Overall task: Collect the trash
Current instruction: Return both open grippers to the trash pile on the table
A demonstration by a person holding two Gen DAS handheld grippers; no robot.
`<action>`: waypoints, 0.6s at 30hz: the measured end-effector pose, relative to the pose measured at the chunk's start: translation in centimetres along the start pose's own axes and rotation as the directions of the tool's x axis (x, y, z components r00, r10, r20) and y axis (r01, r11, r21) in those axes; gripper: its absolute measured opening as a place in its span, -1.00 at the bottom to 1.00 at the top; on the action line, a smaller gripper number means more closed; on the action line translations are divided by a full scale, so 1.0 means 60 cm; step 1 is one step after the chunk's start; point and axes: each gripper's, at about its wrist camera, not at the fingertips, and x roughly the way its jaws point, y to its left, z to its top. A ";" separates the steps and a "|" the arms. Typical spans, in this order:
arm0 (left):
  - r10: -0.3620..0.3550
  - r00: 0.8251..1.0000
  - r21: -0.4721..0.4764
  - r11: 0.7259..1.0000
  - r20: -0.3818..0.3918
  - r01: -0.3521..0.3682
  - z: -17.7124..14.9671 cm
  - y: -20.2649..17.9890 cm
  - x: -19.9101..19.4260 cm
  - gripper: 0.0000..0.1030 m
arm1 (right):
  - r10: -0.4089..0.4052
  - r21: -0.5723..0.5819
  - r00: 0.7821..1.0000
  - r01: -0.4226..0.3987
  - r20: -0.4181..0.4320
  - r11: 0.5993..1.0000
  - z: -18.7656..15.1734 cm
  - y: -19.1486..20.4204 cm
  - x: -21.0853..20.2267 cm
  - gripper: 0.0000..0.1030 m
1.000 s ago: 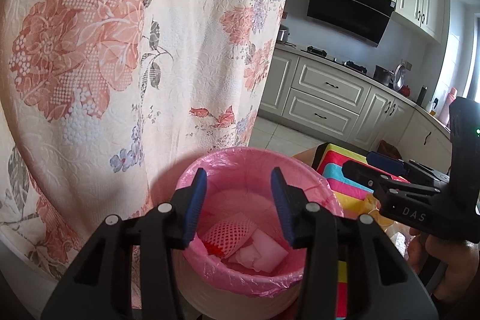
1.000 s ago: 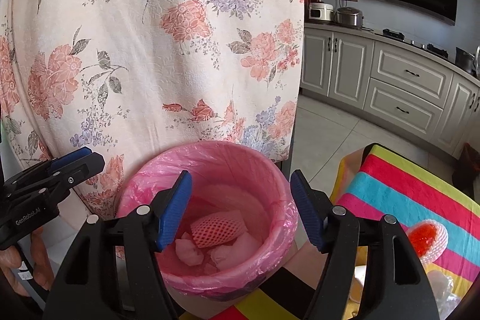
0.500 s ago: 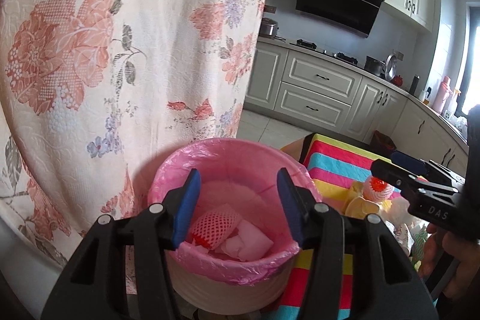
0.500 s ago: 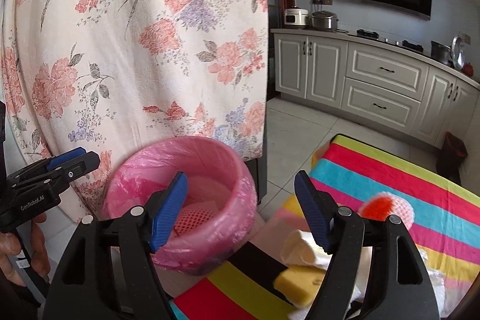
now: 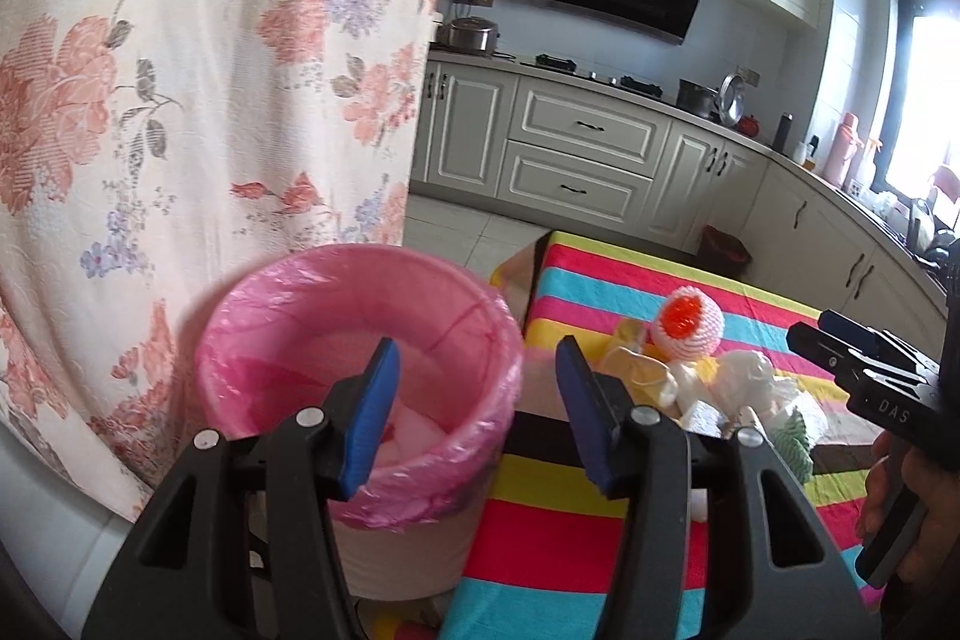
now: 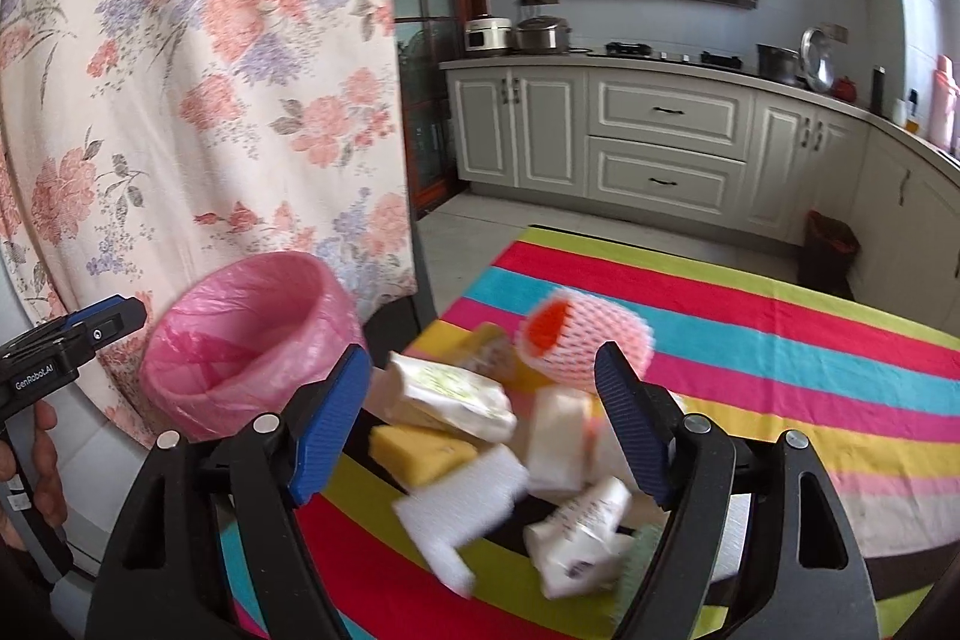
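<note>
Floral curtain [image 5: 198, 100] fills nine to twelve o'clock; striped tablecloth [image 6: 750, 334] spreads from three to five. Pink-lined bin [image 5: 360, 370] at seven, just beside the cloth's edge; trash pile [image 6: 510, 448] at centre. Right gripper [image 6: 480, 424] wide apart over the pile, jaws just opening, clamping nothing; left gripper [image 5: 474, 412] apart, empty.

Bright daylight, window [image 5: 927, 100] glare right; fisheye edges bent; trash pile [image 6: 510, 460] perhaps motion-blurred.

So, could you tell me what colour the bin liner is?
Pink; the bin liner shows best in the left wrist view.
</note>
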 end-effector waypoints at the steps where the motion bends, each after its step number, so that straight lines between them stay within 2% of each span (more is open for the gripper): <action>1: -0.005 1.000 0.006 1.000 -0.004 0.005 -0.002 -0.008 0.001 0.02 | -0.012 0.010 1.000 0.012 -0.001 1.000 -0.008 -0.014 -0.008 0.43; 9: -0.050 0.998 0.055 0.997 -0.046 0.052 -0.025 -0.081 0.013 0.06 | -0.069 0.073 0.998 0.070 -0.014 0.995 -0.058 -0.093 -0.052 0.45; 18: -0.087 0.992 0.101 0.990 -0.096 0.097 -0.048 -0.148 0.036 0.06 | -0.102 0.123 0.994 0.106 -0.041 0.987 -0.110 -0.150 -0.076 0.47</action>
